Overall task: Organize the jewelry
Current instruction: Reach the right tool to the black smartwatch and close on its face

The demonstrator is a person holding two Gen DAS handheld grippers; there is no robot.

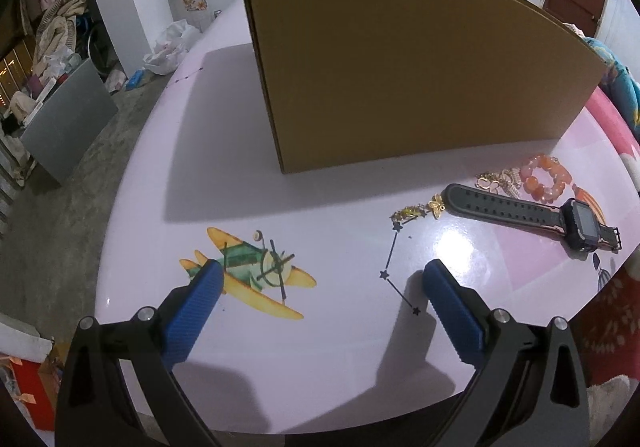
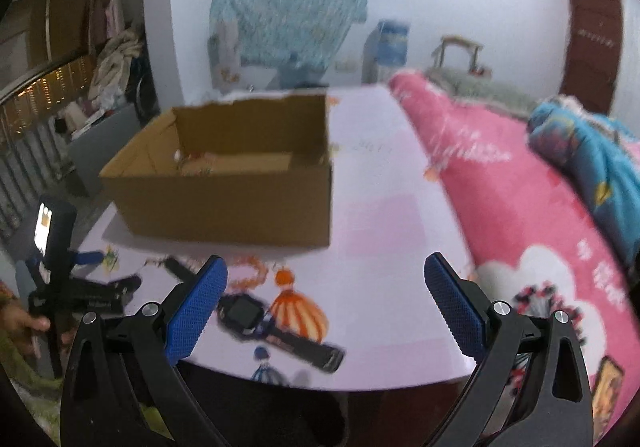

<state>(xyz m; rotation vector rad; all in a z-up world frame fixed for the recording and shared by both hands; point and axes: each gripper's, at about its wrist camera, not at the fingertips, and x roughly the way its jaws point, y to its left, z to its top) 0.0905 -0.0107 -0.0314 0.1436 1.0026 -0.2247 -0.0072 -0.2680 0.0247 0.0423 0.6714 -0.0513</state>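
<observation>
A black watch (image 1: 532, 213) lies flat on the pink table (image 1: 224, 175), right of my open left gripper (image 1: 322, 279). Beyond it sit an orange bead bracelet (image 1: 546, 177), gold chain pieces (image 1: 498, 179) and a small gold butterfly trinket (image 1: 416, 209). An open cardboard box (image 1: 404, 63) stands behind them. In the blurred right wrist view the box (image 2: 224, 191) holds a few small items. The watch (image 2: 276, 325) and bead bracelet (image 2: 252, 273) lie near the left fingertip (image 2: 200, 303) of my open right gripper (image 2: 326, 287). The left gripper (image 2: 60, 279) shows at far left, held by a hand.
The table carries printed pictures: an aeroplane (image 1: 252, 271) and an orange balloon (image 2: 298, 313). A pink blanket (image 2: 520, 215) and blue bedding (image 2: 592, 151) lie to the right. A grey cabinet (image 1: 68, 127) and clutter stand on the floor at left.
</observation>
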